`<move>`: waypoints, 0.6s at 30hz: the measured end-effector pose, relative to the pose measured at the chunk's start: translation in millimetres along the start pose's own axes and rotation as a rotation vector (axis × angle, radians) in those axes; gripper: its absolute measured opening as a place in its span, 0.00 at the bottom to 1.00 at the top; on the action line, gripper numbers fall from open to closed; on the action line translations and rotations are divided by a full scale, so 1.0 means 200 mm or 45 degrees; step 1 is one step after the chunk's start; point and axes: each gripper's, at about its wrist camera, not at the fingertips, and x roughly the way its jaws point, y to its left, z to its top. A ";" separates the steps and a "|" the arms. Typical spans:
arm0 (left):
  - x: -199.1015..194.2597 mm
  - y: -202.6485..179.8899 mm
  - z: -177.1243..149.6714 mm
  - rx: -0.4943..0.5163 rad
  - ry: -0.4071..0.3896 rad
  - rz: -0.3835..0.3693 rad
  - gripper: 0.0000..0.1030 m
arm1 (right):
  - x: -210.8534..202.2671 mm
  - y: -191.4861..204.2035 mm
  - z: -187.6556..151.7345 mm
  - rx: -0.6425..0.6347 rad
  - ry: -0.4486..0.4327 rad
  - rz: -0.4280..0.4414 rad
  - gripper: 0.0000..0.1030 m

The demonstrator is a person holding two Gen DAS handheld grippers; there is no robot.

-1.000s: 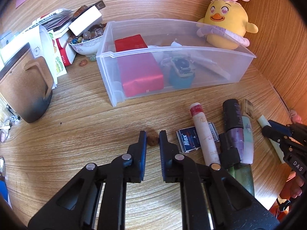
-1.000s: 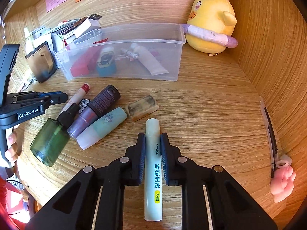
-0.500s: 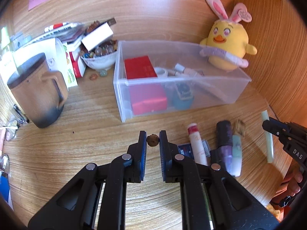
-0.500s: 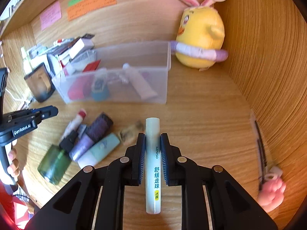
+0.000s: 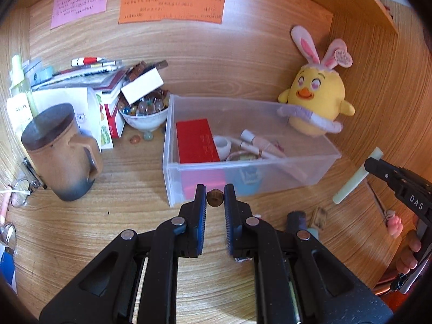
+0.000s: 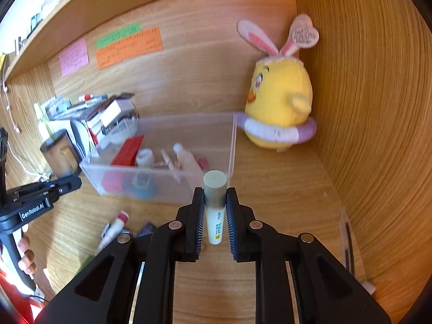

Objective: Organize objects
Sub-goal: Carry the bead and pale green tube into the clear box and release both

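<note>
My left gripper [image 5: 215,198] is shut on a small brown bead [image 5: 215,199], held in the air in front of the clear plastic bin [image 5: 321,162]. My right gripper [image 6: 214,199] is shut on a pale green tube [image 6: 214,205], raised off the desk just before the bin's [image 6: 233,145] right corner. From the left wrist view the right gripper [image 5: 375,166] and its tube [image 5: 356,175] show at the right. The bin holds a red box [image 5: 195,140], small tubes and a blue item. Loose cosmetics [image 6: 113,229] lie on the desk below.
A yellow plush chick [image 5: 316,105] sits behind the bin's right end, against the wooden side wall. A brown lidded mug [image 5: 58,151], a bowl of marbles [image 5: 144,110] and a pile of boxes and papers stand at the left. Sticky notes [image 5: 171,8] hang on the back panel.
Both grippers have risen off the desk with their loads, the bead and the green tube. The views now tilt up to show the back wall and notes.
</note>
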 end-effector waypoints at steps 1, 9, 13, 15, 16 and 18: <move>0.00 0.00 0.01 -0.001 -0.007 -0.001 0.12 | 0.00 0.00 0.02 -0.003 -0.012 -0.001 0.14; -0.01 -0.03 0.08 -0.009 -0.052 0.009 0.12 | -0.04 0.05 0.16 -0.051 -0.107 0.049 0.14; -0.01 -0.05 0.12 -0.002 -0.071 0.005 0.12 | -0.05 0.10 0.22 -0.088 -0.158 0.066 0.14; -0.01 -0.06 0.14 -0.003 -0.078 0.001 0.12 | -0.03 0.12 0.26 -0.104 -0.174 0.073 0.14; -0.01 -0.06 0.15 -0.005 -0.082 0.000 0.12 | -0.03 0.13 0.27 -0.109 -0.177 0.076 0.14; 0.00 -0.07 0.17 -0.008 -0.090 -0.004 0.12 | 0.00 0.14 0.29 -0.122 -0.181 0.073 0.14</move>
